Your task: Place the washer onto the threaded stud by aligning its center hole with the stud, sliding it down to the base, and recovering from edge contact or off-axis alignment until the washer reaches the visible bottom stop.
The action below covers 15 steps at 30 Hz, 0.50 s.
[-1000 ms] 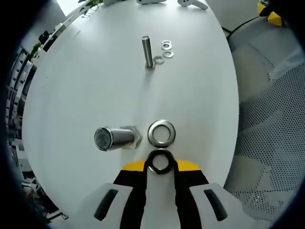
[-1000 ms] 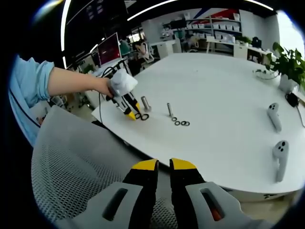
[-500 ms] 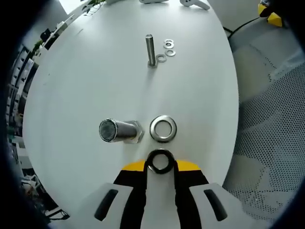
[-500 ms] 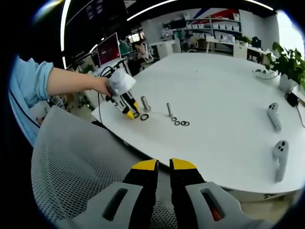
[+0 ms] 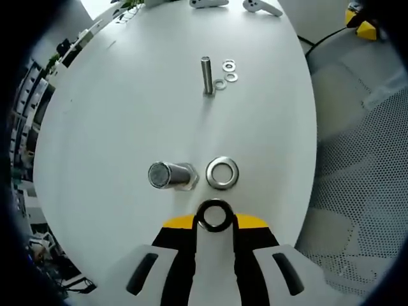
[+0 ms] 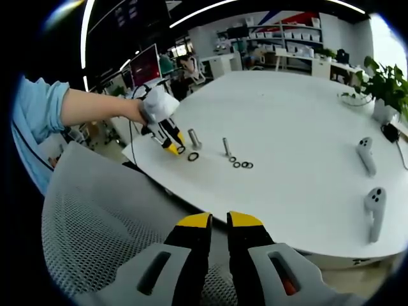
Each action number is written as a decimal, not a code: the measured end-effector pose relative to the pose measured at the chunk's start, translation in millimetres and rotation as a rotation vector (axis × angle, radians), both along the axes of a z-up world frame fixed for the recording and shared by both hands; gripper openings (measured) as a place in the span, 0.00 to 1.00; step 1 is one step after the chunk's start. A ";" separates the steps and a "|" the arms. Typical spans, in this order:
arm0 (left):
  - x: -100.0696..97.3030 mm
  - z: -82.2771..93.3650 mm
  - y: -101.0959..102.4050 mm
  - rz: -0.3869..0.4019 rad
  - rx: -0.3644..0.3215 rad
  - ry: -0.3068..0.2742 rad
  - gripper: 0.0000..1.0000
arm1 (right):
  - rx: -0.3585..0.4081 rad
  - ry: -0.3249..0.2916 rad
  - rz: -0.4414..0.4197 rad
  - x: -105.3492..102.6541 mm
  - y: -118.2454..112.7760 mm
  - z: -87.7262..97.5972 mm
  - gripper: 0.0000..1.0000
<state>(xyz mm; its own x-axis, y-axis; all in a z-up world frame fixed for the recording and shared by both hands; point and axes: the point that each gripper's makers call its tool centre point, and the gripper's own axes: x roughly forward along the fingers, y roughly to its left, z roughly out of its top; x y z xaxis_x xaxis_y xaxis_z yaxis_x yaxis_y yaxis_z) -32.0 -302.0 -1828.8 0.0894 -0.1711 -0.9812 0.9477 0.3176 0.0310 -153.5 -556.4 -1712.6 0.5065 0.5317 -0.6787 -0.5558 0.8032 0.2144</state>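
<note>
My left gripper (image 5: pixel 215 222) is shut on a dark washer (image 5: pixel 215 203) that stands up between the yellow jaw tips. Just beyond it, a thick threaded stud (image 5: pixel 169 175) stands upright on the white table, seen almost end-on. A large silver washer (image 5: pixel 210 173) lies flat to the stud's right. From the right gripper view, a person's hand holds the left gripper (image 6: pixel 173 145) a little left of the thick stud (image 6: pixel 194 138) and the flat washer (image 6: pixel 193 156). My right gripper (image 6: pixel 218 223) hangs shut and empty over a mesh chair, far from the table.
A thin stud (image 5: pixel 207 75) with three small washers (image 5: pixel 228 64) beside it stands farther along the table. Two white controllers (image 6: pixel 365 154) and a potted plant (image 6: pixel 386 89) sit at the far side. A grey mesh chair (image 6: pixel 95 223) borders the table edge (image 5: pixel 312 127).
My left gripper has risen and drawn back slightly with the dark washer in it, so the thick stud now looks more end-on. The right gripper has stayed still.
</note>
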 end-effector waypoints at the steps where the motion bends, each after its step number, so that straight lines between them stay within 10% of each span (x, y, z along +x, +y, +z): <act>1: 0.1 1.9 -0.5 -0.001 -0.003 -0.002 0.19 | 0.002 -0.004 -0.007 0.8 -0.5 0.5 0.12; 15: 4.2 30.1 -6.7 -0.015 -0.016 -0.050 0.19 | 0.000 -0.001 0.000 0.3 0.0 0.3 0.12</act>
